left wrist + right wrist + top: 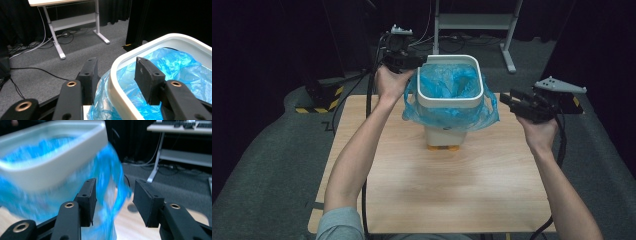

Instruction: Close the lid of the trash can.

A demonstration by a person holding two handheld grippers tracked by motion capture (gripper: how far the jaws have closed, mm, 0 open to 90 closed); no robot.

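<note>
The left gripper (418, 61) has its jaws partly open astride the rim of the white bin (451, 100) at its far left corner, one jaw outside, one inside against the blue bag (175, 67); whether the pads press on the rim cannot be told. The right gripper (507, 99) hangs beside the bin's right side with jaws parted, nothing gripped, a loose fold of bag just ahead. The bin stands upright on the desk (437, 190), long axis vertical, mouth up, bag lining it and draped over the rim.
</note>
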